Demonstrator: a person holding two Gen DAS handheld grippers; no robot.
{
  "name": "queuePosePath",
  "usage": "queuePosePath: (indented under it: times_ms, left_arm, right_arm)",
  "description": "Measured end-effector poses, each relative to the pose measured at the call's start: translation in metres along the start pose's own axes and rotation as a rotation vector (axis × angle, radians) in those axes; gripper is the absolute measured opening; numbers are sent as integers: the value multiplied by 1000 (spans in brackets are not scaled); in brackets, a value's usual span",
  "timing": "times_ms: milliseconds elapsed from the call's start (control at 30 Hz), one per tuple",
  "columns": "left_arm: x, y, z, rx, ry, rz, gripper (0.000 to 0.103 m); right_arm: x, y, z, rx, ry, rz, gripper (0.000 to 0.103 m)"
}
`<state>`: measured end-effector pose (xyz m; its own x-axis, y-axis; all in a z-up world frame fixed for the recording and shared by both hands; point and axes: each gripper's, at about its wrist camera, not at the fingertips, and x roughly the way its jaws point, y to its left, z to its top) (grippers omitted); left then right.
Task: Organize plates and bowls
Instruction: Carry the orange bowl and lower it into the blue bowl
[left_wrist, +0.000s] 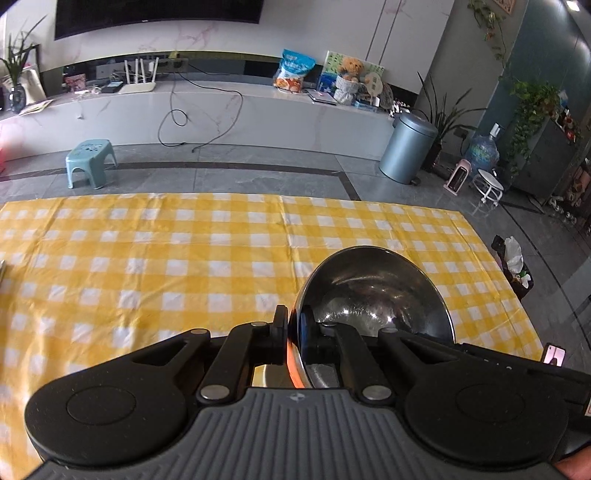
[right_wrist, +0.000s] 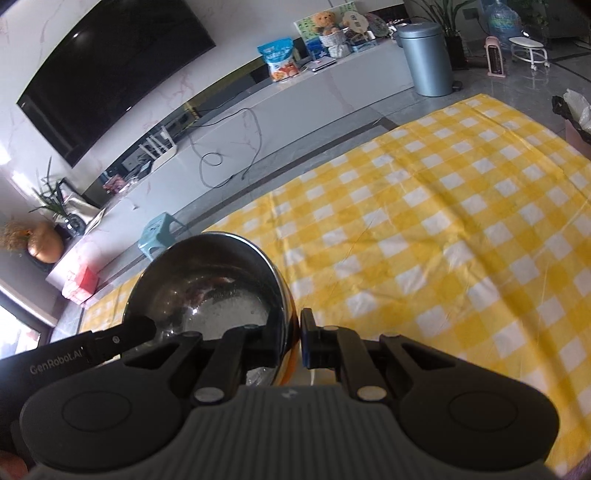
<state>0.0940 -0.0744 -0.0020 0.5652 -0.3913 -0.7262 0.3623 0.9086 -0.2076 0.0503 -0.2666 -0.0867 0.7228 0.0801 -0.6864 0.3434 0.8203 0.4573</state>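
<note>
A shiny steel bowl (left_wrist: 373, 291) is held up over the yellow checked tablecloth (left_wrist: 184, 258). My left gripper (left_wrist: 293, 328) is shut on its left rim, one finger outside and one inside the bowl. In the right wrist view the same steel bowl (right_wrist: 210, 284) shows at lower left, and my right gripper (right_wrist: 291, 336) is shut on its right rim. The left gripper's finger (right_wrist: 125, 332) reaches into the bowl from the left there. The bowl looks empty inside.
The yellow checked cloth (right_wrist: 443, 240) covers the table. Beyond its far edge are grey floor tiles, a teal stool (left_wrist: 90, 160), a grey bin (left_wrist: 404, 147) and a low white TV bench (left_wrist: 221, 110). A black bag (left_wrist: 513, 266) sits by the table's right end.
</note>
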Motion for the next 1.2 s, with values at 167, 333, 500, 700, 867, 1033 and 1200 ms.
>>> queuePosePath:
  times_ms: [167, 333, 500, 700, 867, 1033, 1200]
  left_arm:
    - [-23, 10, -29, -52, 14, 4, 6]
    - [-36, 22, -57, -95, 39, 16, 6]
    - [-33, 32, -79, -148, 71, 2, 7]
    - [-32, 33, -103, -173, 93, -8, 7]
    - [-27, 26, -114, -165, 124, -26, 8]
    - [-21, 15, -121, -134, 146, -44, 9]
    - [-18, 12, -124, -115, 147, -21, 9]
  right_arm:
    - [-23, 9, -30, -26, 16, 15, 8]
    - [-33, 12, -58, -65, 53, 11, 8]
    - [-32, 10, -79, -104, 76, -25, 7]
    - [-30, 4, -94, -125, 98, -58, 7]
    - [-31, -6, -97, -120, 105, -86, 7]
    - [-33, -15, -97, -125, 93, -128, 7]
    - [-29, -14, -101, -153, 90, -148, 7]
